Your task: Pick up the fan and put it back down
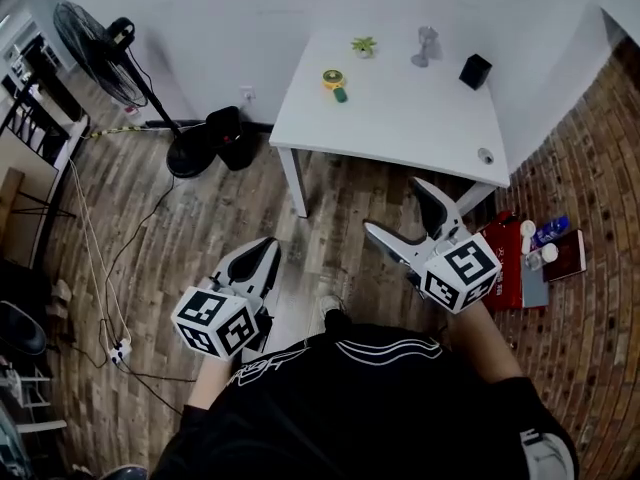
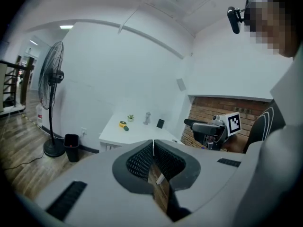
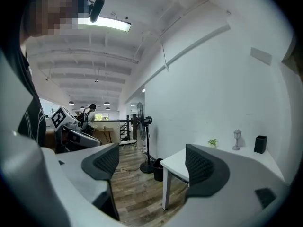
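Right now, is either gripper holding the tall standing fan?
No: the standing fan stands on the floor by the wall, well apart from the left gripper and the right gripper.

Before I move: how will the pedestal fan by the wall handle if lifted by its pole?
Probably top-heavy: the pedestal fan carries a wide caged head on a thin pole, so it may swing or tip. Its round base looks heavy, likely steadying it once down. A cable trails on the floor nearby; if the fan's, it could snag.

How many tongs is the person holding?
2. The left tongs, shut, are over the wooden floor; the right tongs, open, are beside them, nearer the white table.
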Demonstrator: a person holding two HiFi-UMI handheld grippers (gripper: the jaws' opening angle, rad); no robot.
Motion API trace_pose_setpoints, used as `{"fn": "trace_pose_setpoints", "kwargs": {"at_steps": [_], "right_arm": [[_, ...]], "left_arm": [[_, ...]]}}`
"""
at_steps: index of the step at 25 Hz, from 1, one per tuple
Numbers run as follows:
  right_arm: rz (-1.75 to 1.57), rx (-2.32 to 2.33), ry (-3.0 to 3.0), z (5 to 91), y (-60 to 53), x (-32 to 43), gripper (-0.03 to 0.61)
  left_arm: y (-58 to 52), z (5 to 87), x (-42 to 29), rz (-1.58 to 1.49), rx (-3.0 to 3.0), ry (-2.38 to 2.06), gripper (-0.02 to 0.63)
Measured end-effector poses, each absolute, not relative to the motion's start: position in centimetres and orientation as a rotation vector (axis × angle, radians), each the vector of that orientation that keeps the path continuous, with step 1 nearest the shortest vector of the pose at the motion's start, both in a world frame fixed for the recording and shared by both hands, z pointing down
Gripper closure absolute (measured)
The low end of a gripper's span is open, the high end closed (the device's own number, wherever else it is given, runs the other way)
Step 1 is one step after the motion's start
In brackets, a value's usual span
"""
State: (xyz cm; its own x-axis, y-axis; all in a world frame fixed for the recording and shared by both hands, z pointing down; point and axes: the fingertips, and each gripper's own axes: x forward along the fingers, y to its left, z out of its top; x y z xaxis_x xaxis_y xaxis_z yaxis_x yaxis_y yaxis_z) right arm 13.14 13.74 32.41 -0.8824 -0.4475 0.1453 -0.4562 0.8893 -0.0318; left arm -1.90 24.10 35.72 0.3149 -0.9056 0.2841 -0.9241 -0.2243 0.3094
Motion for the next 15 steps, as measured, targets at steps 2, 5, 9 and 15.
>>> {"fn": "trace_pose_setpoints", "kwargs": {"at_steps": [2,5,9,15], "right_arm": [[0.114,0.677,-2.909,33.1,10.6,11.7,0.146],[0.145,0.668,-2.899,34.0,6.1,10.0,0.14],[0.176,0.673,-2.892,34.8,1.2,8.2,0.137],[0.174,0.7,-2.876,35.3,-3.3,6.6,0.137]], "left_arm": [[20.7,36.1,-2.8,0.062,2.156,-1.61,0.58],[15.5,36.5,-3.8,0.112,2.164,-1.591,0.58],[10.1,36.5,-4.6,0.132,2.182,-1.569,0.58],[6.2,37.3,-6.1,0.14,2.183,-1.549,0.58]]}}
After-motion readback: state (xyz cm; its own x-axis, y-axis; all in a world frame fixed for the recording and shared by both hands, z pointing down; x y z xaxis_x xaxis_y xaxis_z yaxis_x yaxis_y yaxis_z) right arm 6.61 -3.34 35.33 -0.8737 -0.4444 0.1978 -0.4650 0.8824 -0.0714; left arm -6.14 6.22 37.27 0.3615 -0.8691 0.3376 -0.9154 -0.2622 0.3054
